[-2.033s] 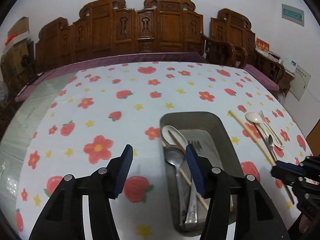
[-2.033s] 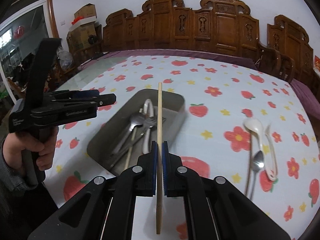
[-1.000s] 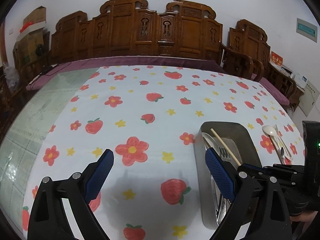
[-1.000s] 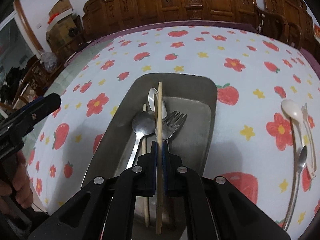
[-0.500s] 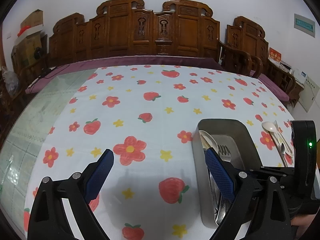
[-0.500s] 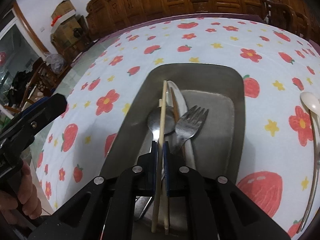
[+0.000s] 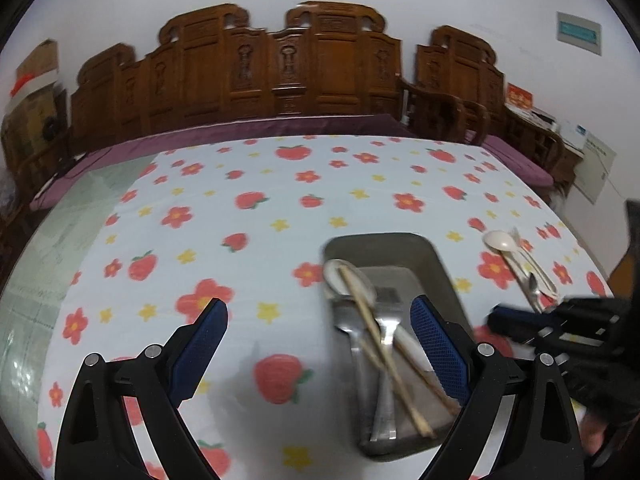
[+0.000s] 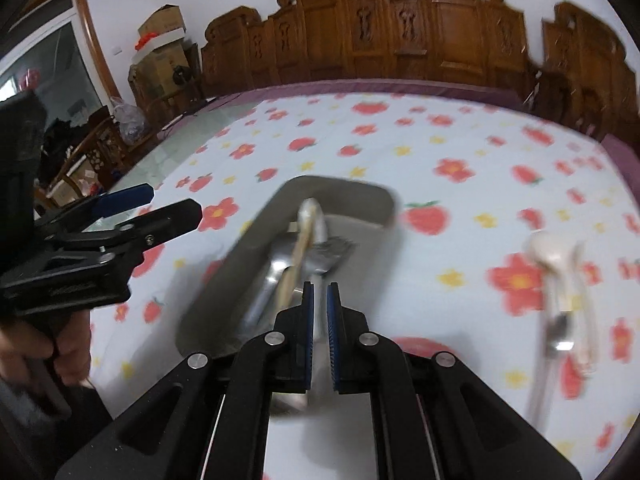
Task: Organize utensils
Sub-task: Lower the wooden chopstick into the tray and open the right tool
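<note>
Hovering low in the right wrist view, the right gripper (image 8: 319, 336) now has its fingers (image 8: 307, 340) a narrow gap apart w/ nothing between them. A sec ago they were clamped on a chopstick; that stick is now out of the grip and lying in the metal tray (image 7: 440, 264). So one more utensil is sorted, and the right side is free for the next pick.

In the left wrist view, bottom of frame, the left gripper (image 7: 319, 342) has its fingers (image 7: 436, 340) wide apart, holding nothing, same as 1 s ago. Its right finger hides part of the tray's near right side.

Just past the fingers, lower right of centre, the tray holds two chopsticks (image 7: 380, 340), a steel spoon (image 7: 352, 328), a fork (image 7: 387, 312) and a white spoon (image 7: 336, 276). The chopsticks' long axis runs diagonally: far tips at upper left, over the white spoon's bowl, near ends at lower right by the tray's near wall. They cross on top of the spoon and fork handles, which run more or less along the tray's length. Blur, so exact contact unclear.

Further right, on the table (image 7: 248, 248), a white ladle-type spoon (image 7: 500, 242), a pale fork and a small metal spoon (image 7: 534, 286) lie side by side, well apart from the tray. Prob. next to go in.
</note>
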### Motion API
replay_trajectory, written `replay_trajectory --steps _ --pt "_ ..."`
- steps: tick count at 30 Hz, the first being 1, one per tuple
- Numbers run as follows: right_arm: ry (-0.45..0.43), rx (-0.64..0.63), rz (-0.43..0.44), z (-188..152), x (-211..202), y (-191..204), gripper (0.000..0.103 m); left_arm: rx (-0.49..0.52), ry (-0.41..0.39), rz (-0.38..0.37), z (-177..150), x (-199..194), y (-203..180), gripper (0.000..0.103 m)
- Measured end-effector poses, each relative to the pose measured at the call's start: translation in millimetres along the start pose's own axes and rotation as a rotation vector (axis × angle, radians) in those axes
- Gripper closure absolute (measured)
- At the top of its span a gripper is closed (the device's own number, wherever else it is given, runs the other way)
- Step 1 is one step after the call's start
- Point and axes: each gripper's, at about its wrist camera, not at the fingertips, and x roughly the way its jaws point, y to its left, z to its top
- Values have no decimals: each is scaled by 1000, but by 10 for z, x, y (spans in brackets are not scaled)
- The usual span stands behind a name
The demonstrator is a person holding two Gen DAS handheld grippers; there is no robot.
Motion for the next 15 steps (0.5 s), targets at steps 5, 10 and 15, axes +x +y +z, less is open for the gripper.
replay_trajectory --steps 5,10,15 --pt "-15 0 -110 -168 -329 -527 94 31 -5 -41 -12 -1 -319 14" --pt "-5 33 -212 -367 -452 -1059 86 46 -8 -81 -50 -19 -593 14" --pt "48 63 -249 -577 -248 -1365 84 63 -8 -106 -102 -22 -847 14"
